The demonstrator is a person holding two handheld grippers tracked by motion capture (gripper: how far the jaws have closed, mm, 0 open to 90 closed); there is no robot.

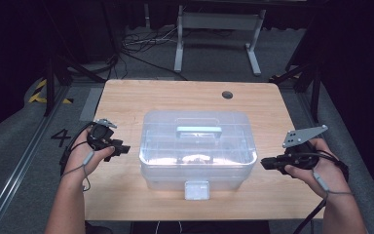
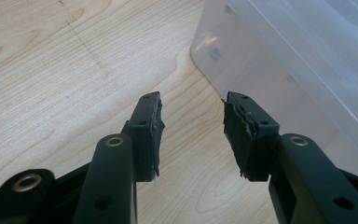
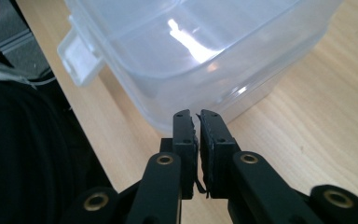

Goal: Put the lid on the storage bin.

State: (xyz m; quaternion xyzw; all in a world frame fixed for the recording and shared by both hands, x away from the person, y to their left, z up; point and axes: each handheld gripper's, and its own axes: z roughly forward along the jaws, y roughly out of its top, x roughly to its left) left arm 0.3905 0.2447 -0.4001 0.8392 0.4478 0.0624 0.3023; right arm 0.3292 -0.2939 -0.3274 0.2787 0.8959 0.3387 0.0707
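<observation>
You have the box (image 1: 197, 151) sitting closed in the middle of the counter (image 1: 126, 97), its lid on, the handle (image 1: 198, 130) lying flat on top and the front latch (image 1: 196, 190) facing you at the near edge. Your left gripper (image 1: 121, 149) hangs just beside the box's left end, a little above the wood; in the left gripper view its jaws stand well apart with nothing between them, and the box's lower corner (image 2: 214, 51) lies just ahead and to one side. Your right gripper (image 1: 264, 164) sits near the box's right end, and in the right gripper view its jaws are pressed nearly together, holding nothing, with the box wall (image 3: 205, 70) close in front and the latch (image 3: 79, 56) off to the side. This looks like the approach, before any contact: both tools flank the box and neither touches it. Opening seems the likely job, so the next move probably calls for one gripper to steady the box while the other goes round to the latch. If the right one is to take the latch, spread its jaws first and come in low under the tab. The clear plastic looks slick and light, so press gently or the box may slide.
</observation>
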